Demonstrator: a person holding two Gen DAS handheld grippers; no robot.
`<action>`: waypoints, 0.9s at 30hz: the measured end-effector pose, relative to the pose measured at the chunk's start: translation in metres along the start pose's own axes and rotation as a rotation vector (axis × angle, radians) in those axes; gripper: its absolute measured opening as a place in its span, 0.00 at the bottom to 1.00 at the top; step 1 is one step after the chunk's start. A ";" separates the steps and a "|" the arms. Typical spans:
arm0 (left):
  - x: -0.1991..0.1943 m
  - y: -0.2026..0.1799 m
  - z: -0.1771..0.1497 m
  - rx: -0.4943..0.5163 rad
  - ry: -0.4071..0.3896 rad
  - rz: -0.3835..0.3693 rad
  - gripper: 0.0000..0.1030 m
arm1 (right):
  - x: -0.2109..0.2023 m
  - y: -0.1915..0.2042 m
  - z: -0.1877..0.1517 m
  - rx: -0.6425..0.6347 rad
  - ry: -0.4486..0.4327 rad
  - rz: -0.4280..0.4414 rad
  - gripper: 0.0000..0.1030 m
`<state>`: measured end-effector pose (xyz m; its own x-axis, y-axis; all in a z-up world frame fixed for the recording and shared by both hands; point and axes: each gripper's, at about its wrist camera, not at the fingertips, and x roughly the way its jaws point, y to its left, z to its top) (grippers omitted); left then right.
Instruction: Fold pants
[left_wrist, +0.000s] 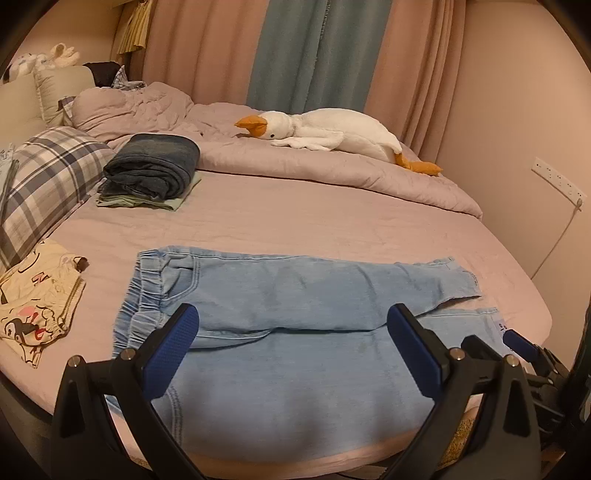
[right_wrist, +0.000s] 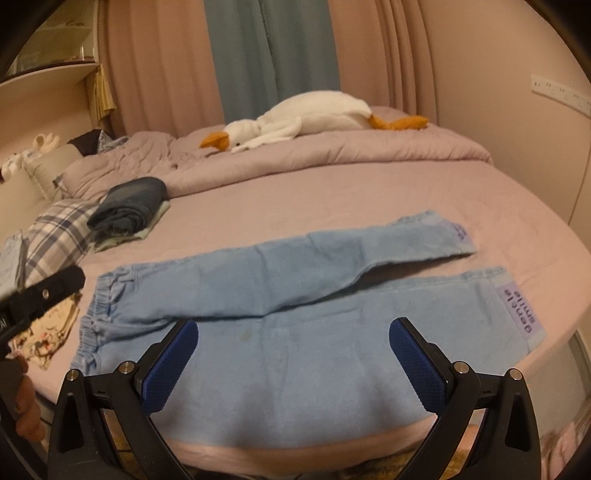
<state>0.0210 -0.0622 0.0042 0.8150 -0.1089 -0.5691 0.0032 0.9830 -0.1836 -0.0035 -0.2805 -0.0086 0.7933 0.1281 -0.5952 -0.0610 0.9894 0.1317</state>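
Note:
Light blue denim pants (left_wrist: 280, 295) lie flat across the near part of the pink bed, elastic waistband (left_wrist: 147, 288) to the left, leg cuffs to the right. The two legs part near the cuffs, and the near cuff carries a purple label (right_wrist: 519, 310). My left gripper (left_wrist: 291, 343) is open above the near leg, close to the waist end, holding nothing. My right gripper (right_wrist: 293, 354) is open above the near leg (right_wrist: 295, 350), also with nothing between its blue pads. The right gripper's tip (left_wrist: 521, 341) shows at the left wrist view's right edge.
A stack of folded clothes (left_wrist: 155, 166) topped by dark jeans sits at the back left, beside a plaid pillow (left_wrist: 44, 184). A cream printed garment (left_wrist: 33, 306) lies left of the waistband. A plush goose (left_wrist: 332, 131) rests on the bunched duvet (left_wrist: 258, 158). The bed edge (right_wrist: 295, 454) runs just below the grippers.

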 end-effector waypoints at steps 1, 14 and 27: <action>-0.001 0.003 -0.001 -0.005 0.003 -0.005 0.99 | 0.002 0.001 0.000 0.005 0.001 0.006 1.00; 0.014 0.020 -0.004 -0.009 0.045 0.006 0.98 | 0.017 0.009 -0.001 0.035 0.014 0.000 1.00; 0.031 0.036 -0.011 -0.057 0.107 -0.028 0.94 | 0.028 0.002 -0.002 0.062 0.050 -0.069 1.00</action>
<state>0.0399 -0.0321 -0.0282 0.7487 -0.1547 -0.6446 -0.0103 0.9695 -0.2447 0.0174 -0.2748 -0.0264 0.7633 0.0645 -0.6429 0.0315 0.9901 0.1367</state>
